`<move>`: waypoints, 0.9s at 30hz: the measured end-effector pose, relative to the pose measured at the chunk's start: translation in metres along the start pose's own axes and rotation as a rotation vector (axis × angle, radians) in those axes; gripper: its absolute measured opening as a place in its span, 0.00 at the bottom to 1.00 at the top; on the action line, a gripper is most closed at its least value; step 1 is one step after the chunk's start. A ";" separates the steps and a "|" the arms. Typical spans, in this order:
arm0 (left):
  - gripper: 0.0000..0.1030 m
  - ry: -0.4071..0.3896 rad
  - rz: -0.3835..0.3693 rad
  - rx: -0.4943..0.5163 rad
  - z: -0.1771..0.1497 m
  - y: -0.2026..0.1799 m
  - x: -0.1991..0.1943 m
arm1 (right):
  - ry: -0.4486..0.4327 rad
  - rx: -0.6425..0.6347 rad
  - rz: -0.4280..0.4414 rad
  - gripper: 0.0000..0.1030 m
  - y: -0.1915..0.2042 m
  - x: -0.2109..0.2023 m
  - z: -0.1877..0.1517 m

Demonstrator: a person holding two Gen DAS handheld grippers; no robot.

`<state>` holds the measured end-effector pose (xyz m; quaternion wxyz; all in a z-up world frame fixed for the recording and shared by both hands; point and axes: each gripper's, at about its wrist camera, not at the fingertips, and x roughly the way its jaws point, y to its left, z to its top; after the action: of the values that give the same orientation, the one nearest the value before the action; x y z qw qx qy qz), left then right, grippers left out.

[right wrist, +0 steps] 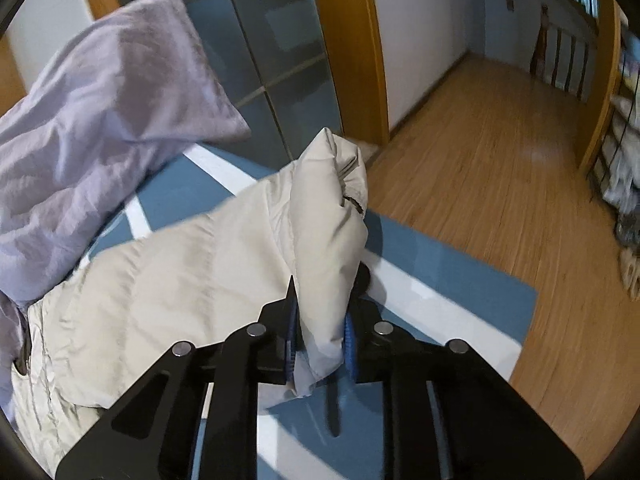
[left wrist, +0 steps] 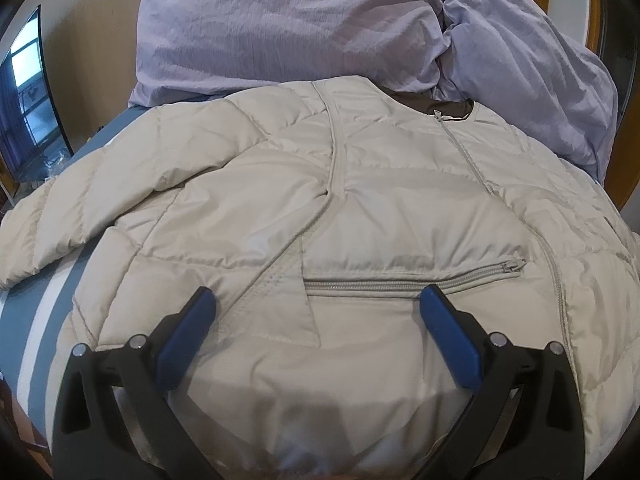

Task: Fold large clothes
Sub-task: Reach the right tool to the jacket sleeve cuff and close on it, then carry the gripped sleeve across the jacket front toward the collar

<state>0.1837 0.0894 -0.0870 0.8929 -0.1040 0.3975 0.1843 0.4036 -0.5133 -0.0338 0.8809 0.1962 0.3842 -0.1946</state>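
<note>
A blue bed cover with white stripes (right wrist: 452, 264) lies under a cream puffer jacket (left wrist: 320, 200), with lilac pillows (left wrist: 280, 28) piled at its far edge and wood flooring (right wrist: 500, 152) beyond the bed's side. The left gripper (left wrist: 318, 300) hangs just over the jacket's front — jaws spread wide, straddling the zipped pocket (left wrist: 416, 276), nothing pinched. The right gripper (right wrist: 320, 320) is pressed together on the jacket's sleeve (right wrist: 328, 216), whose cuff end stands up past the fingertips.

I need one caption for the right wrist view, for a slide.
Right gripper shut on the sleeve of a beige puffer jacket, above a blue-and-white bed cover.
</note>
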 end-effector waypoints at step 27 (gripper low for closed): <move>0.98 0.001 -0.078 -0.065 -0.002 0.010 0.002 | 0.060 -0.687 0.382 0.18 0.351 -0.075 -0.149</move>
<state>0.1794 0.0988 -0.0905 0.8954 -0.1486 0.3872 0.1623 0.4403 -0.1279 -0.0024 0.9039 -0.0363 0.4092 0.1188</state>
